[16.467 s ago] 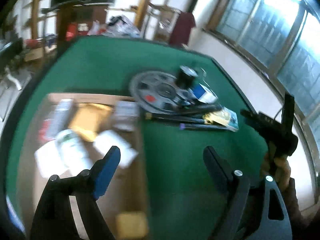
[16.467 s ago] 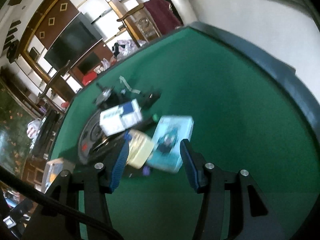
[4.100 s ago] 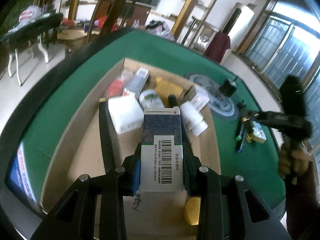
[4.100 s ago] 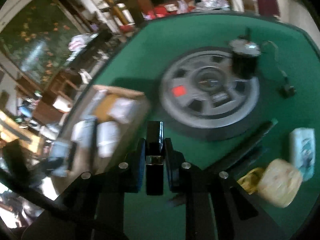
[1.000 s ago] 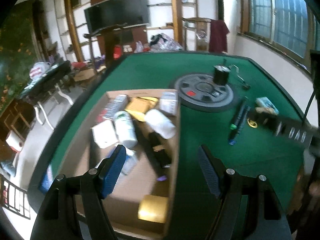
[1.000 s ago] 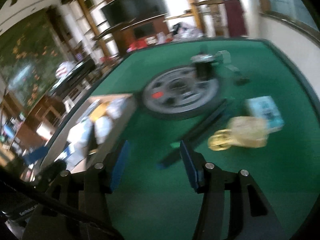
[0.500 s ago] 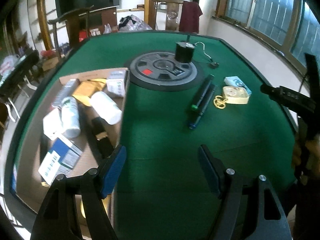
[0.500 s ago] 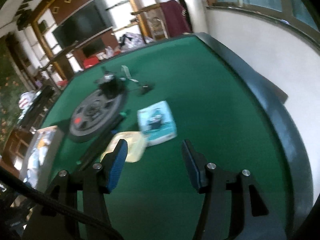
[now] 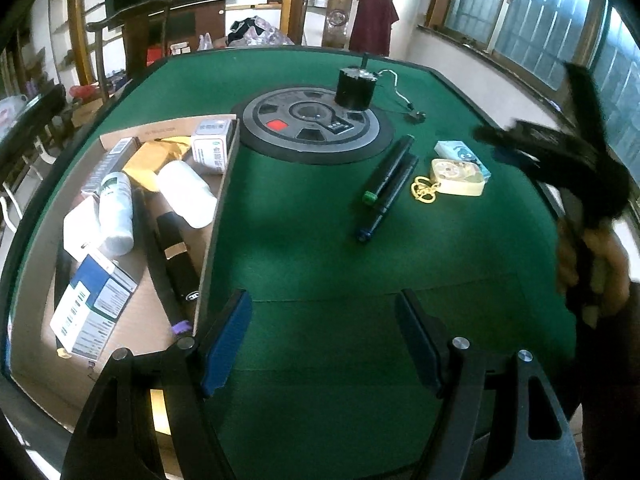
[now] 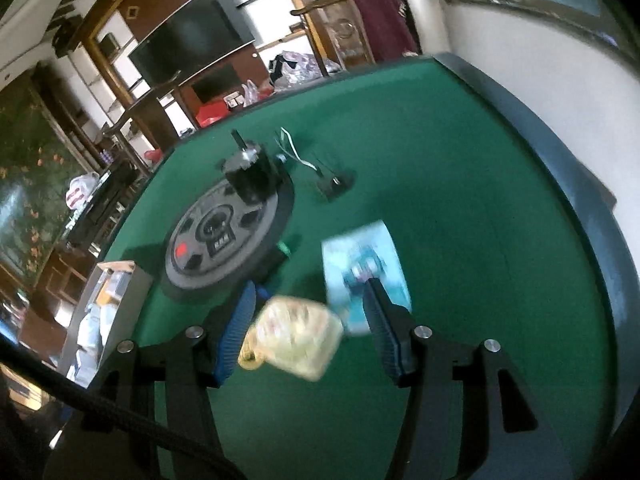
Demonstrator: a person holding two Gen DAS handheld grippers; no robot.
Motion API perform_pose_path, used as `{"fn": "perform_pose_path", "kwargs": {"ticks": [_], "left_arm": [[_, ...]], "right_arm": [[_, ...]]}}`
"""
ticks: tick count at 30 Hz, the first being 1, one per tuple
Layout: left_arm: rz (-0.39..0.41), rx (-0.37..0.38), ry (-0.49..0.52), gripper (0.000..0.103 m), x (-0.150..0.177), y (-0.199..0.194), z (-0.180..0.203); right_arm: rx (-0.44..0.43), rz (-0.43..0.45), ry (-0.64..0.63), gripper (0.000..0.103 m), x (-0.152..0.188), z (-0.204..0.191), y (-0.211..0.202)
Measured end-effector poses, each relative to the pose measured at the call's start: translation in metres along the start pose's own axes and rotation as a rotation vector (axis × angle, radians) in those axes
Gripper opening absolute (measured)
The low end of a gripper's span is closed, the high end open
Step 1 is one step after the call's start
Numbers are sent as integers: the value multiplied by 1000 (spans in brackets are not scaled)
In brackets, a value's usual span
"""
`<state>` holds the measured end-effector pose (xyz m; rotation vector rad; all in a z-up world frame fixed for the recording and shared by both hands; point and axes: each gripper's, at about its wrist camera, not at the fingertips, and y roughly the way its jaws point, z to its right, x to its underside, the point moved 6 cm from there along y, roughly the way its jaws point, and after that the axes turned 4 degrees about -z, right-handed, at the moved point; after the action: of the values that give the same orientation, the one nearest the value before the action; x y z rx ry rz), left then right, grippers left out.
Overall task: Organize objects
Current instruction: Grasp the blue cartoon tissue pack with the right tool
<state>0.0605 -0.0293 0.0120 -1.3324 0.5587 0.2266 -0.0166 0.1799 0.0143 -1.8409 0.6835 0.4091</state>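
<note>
The left gripper [image 9: 322,338] is hanging over bare green felt at the near side of the table [image 9: 304,240], its fingers [image 9: 224,336] standing apart with nothing between them. Just to its left a cardboard box [image 9: 208,240] is lying on the felt, holding white bottles [image 9: 116,208], a blue-and-white carton [image 9: 94,310], a second small carton [image 9: 212,146] at its far corner, a yellow packet [image 9: 148,164] and a long black item [image 9: 178,260]. Farther back a round grey weight plate [image 9: 316,124] is resting flat, with a black cylinder [image 9: 355,87] standing on its far edge. To the right of the plate two dark pens [image 9: 386,184] are lying side by side, and just right of them sits a cream case [image 9: 458,177] with a gold chain [image 9: 424,194]; a light-blue packet [image 9: 460,151] is touching the case on its far side. The right gripper [image 10: 308,328] is pointing down at that case [image 10: 298,336], fingers [image 10: 380,320] spread and the case showing in the gap between them, blurred; the pads are not pressing on it. The blue packet [image 10: 364,268] is lying partly behind the right finger. In the left view, the right gripper [image 9: 560,160] is appearing as a dark blur at the far right, with a hand [image 9: 592,260] below it.
</note>
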Motion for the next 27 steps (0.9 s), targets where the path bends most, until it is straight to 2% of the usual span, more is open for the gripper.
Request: {"fn": "perform_pose_path", "kwargs": {"ticks": [4,6,9,12,14,16,19,21,23,27], "left_arm": [[13,9,5,68,0,-5,-2],[18,16,2,68,-1,-5,-4],[18,25,-2,68,-2,-3,-7],[2,54,-18,68,-2,3,-8],[-11,77,-27,68,-2,7,-8],[-17,92,-30,68,-1,8,-7],[-9,101,-35,68,-4,8,-8],[-10,116,-45,68,-8,9,-8],[-14,129,-50,68,-15,10,-7],[19,115,-26,68,-40,7,2]], "right_arm": [[-23,-89,-54,54,-4,-15,32],[-52,-178,-88,54,6,-24,49],[-149,-300,-144,57,34,-45,59],[-177,-317,-189,56,49,-57,52],[-145,-287,-189,56,50,-56,45],[-88,-215,-182,56,44,-49,36],[39,-53,-111,57,25,-26,10],[149,15,-81,57,13,-7,-3],[207,13,-71,57,7,6,-2],[204,-42,-25,57,5,17,21]]}}
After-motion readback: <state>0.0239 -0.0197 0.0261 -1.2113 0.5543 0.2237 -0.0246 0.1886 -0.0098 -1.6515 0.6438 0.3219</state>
